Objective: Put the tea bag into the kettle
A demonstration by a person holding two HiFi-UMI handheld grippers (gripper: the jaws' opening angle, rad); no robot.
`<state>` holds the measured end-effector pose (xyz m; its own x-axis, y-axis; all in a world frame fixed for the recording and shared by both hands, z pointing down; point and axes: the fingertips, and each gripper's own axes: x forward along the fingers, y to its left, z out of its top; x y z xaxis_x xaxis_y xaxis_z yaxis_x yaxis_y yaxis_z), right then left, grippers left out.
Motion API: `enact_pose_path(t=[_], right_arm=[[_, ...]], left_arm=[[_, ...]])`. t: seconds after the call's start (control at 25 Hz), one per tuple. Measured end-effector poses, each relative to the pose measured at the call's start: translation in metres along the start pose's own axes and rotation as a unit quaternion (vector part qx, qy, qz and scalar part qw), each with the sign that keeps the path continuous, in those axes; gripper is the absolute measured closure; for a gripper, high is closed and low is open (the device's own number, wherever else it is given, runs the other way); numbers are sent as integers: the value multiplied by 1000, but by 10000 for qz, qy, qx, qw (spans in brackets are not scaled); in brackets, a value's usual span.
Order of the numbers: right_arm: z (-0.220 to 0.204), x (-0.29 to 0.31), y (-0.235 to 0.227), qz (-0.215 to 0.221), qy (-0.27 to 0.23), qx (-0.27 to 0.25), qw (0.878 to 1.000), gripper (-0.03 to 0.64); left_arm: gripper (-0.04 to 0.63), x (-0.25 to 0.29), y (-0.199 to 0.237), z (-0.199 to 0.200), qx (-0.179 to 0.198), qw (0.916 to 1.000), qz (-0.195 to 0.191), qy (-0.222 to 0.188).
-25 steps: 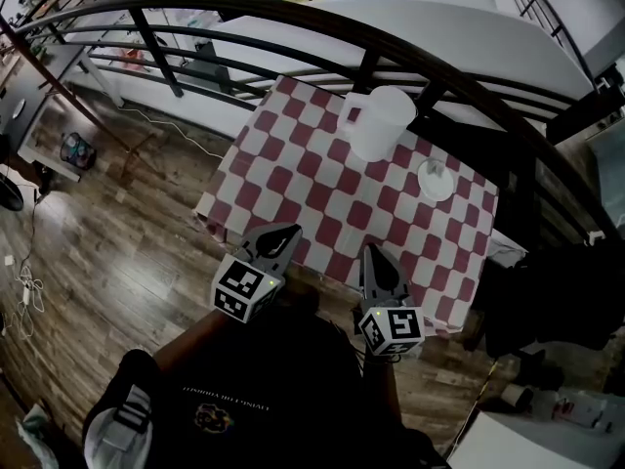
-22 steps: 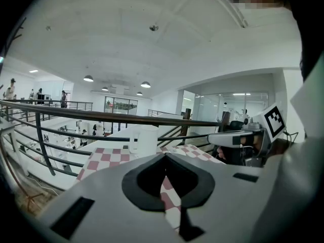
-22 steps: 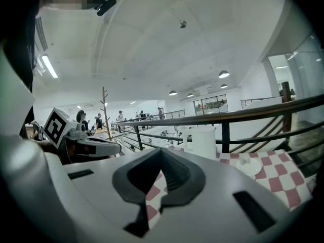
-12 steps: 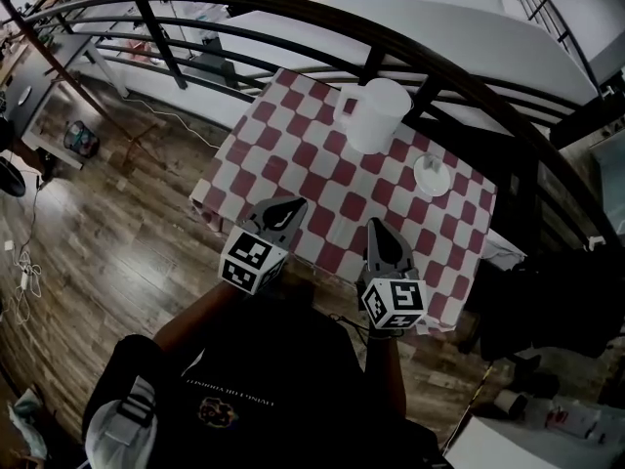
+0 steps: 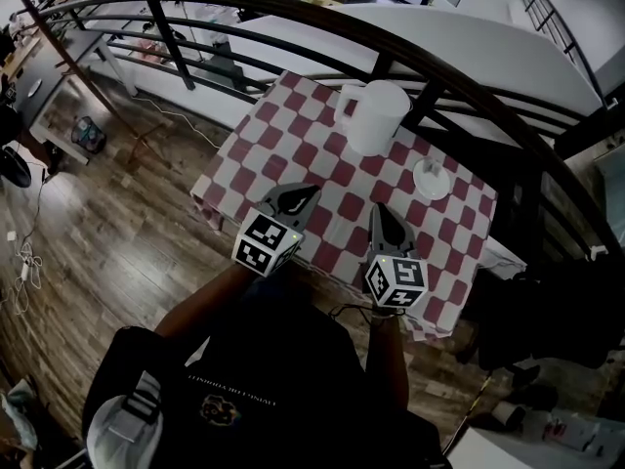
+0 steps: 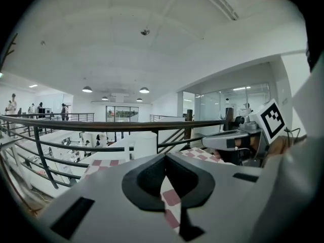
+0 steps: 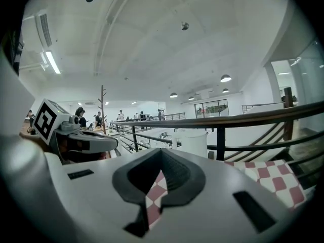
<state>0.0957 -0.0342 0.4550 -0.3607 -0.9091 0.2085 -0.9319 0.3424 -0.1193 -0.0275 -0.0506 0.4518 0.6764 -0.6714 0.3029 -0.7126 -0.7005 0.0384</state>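
A white kettle (image 5: 376, 115) stands at the far side of the table's red-and-white checked cloth (image 5: 293, 145); it also shows as a white cylinder in the left gripper view, kettle (image 6: 144, 145), and the right gripper view, kettle (image 7: 191, 140). A small white round dish (image 5: 433, 177) lies to the kettle's right; I cannot make out a tea bag. My left gripper (image 5: 296, 201) (image 6: 165, 156) and right gripper (image 5: 379, 218) (image 7: 161, 151) hover side by side over the near table edge. Both are shut with nothing in them, pointing toward the kettle.
A black metal railing (image 5: 293, 18) curves closely behind the table. Wooden floor (image 5: 117, 223) lies to the left. Dark bags or clutter (image 5: 547, 311) sit to the right of the table.
Both grippers have moved forward, from short of the table to over its near edge. The jaws stay shut. The kettle and dish have not moved.
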Motion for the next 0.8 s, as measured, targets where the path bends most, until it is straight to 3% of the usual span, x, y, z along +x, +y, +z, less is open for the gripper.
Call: enact_pose_path(t=[0.44, 0.64, 0.8], right_arm=[[19, 31, -18, -112, -213, -92, 9997, 606], [30, 51, -33, -196, -239, -163, 9994, 606], [36, 68, -43, -254, -246, -165, 9992, 606]], left_arm=[[592, 29, 23, 10, -64, 9999, -76, -95], [592, 54, 43, 20, 281, 9995, 24, -114], [592, 68, 59, 28, 311, 9995, 59, -94]])
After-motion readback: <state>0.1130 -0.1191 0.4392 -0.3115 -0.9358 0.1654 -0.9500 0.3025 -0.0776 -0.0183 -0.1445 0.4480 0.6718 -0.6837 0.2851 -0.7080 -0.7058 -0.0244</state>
